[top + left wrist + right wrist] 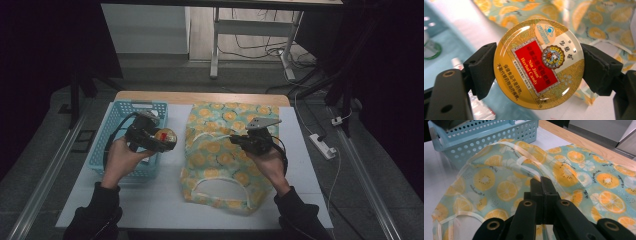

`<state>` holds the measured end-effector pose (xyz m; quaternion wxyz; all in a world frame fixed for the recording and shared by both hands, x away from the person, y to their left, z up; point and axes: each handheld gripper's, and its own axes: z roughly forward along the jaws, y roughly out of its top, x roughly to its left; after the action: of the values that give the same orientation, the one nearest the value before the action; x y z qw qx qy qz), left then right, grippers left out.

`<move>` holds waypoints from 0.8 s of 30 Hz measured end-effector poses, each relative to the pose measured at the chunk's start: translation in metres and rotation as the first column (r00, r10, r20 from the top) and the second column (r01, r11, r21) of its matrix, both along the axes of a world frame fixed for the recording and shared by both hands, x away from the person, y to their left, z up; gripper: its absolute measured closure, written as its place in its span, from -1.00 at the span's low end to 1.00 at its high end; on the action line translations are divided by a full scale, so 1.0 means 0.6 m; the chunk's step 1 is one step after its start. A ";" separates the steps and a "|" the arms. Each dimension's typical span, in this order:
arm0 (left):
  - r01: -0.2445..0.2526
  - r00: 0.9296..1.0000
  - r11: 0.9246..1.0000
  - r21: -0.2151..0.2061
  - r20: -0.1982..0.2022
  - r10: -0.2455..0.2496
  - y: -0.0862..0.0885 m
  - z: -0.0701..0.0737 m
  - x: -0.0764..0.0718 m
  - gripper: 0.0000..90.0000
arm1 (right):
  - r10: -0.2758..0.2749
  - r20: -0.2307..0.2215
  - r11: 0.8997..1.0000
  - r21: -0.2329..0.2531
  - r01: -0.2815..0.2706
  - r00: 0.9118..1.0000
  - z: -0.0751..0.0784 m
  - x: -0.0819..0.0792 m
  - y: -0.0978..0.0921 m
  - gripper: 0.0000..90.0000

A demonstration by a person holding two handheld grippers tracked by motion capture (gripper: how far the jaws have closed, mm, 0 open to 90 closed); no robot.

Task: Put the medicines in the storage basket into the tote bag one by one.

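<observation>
A round yellow candy tin (539, 63) with a red label is clamped edge to edge between the jaws of my left gripper (539, 65). In the high view the tin (165, 136) hangs over the right rim of a light blue basket (114, 120), held by the left gripper (163, 137). A fabric bag (220, 155) printed with orange slices lies flat on the table's middle. My right gripper (235, 139) is over the bag. Its jaws are shut on the bag's cream-trimmed rim (534, 160), which rises to the right gripper (543, 182).
The basket (486, 135) stands left of the bag (499, 182) and holds a green-rimmed round thing (430, 48) and a small packet (480, 108). A white mat (150, 200) covers the wooden table. A power strip (323, 145) and cables lie on the floor to the right.
</observation>
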<state>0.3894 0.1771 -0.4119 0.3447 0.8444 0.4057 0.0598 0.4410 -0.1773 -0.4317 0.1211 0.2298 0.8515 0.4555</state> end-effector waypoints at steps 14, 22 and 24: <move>0.198 0.980 0.980 -0.011 0.000 -0.198 -0.112 -0.007 -0.016 -0.55 | 0.004 -0.003 1.000 -0.001 -0.004 1.000 -0.002 0.001 0.001 0.99; 0.247 0.969 0.969 0.019 0.001 -0.247 -0.165 -0.027 -0.014 -0.55 | 0.009 -0.003 1.000 0.000 -0.009 1.000 -0.003 0.000 0.003 0.99; 0.257 0.966 0.966 0.021 -0.008 -0.257 -0.174 -0.037 -0.009 -0.55 | 0.012 -0.002 1.000 0.001 -0.012 1.000 -0.003 0.000 0.004 0.99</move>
<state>0.3838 0.0726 -0.4340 0.3391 0.8938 0.2931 0.0167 0.4411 -0.1748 -0.4333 0.1176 0.2253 0.8528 0.4562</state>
